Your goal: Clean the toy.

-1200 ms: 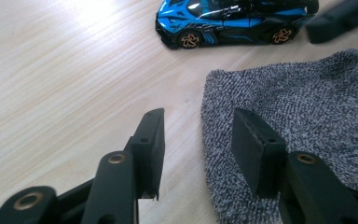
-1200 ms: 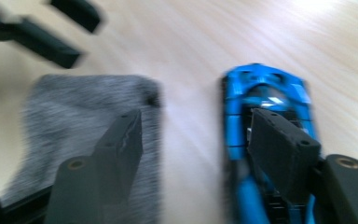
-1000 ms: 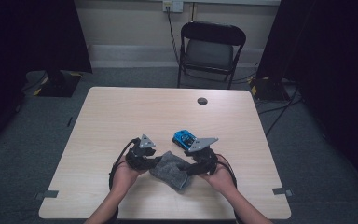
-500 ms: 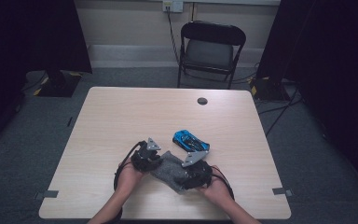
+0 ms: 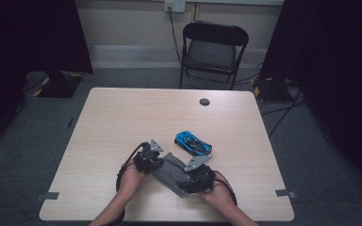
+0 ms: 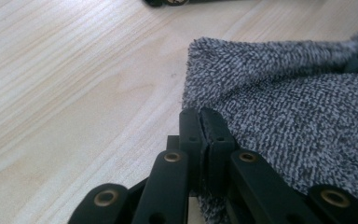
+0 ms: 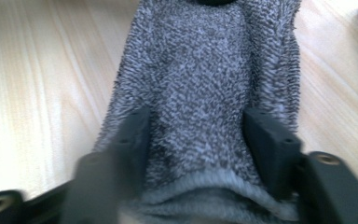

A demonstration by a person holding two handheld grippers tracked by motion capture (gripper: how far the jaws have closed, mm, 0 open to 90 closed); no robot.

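since a second earlier, your right gripper (image 5: 194, 175) had come down from above the blue toy car (image 5: 193, 143) onto the near end of the grey cloth (image 5: 169, 167), leaving the car uncovered in the high view, and your left gripper (image 5: 147, 157) had hardly shifted. the left jaws had gone from partly apart to fully together: in the left gripper view they were pinched tight on the edge of the cloth (image 6: 279, 107) near one of its corners, with the knit running off to that view's right. your right gripper's jaws had just been closing with the cloth (image 7: 205, 93) between them; in the right gripper view they stood on either side of the bunched fabric, partly apart, and the blur there kept you from telling whether the pads pressed it yet. the cloth lay near the middle of the table's (image 5: 122, 113) near edge, a little toward its right side, flat on the wood. its long axis ran on a slant, from the end under your left gripper, farther from you and to the left, down to the end by your right gripper, nearer you and to the right. the car sat just beyond the cloth, toward the table's right edge, its own length slanting much the same way. a small dark disc (image 5: 204, 101) rested well apart near the far edge, and a folding chair (image 5: 213, 52) stood past the table.
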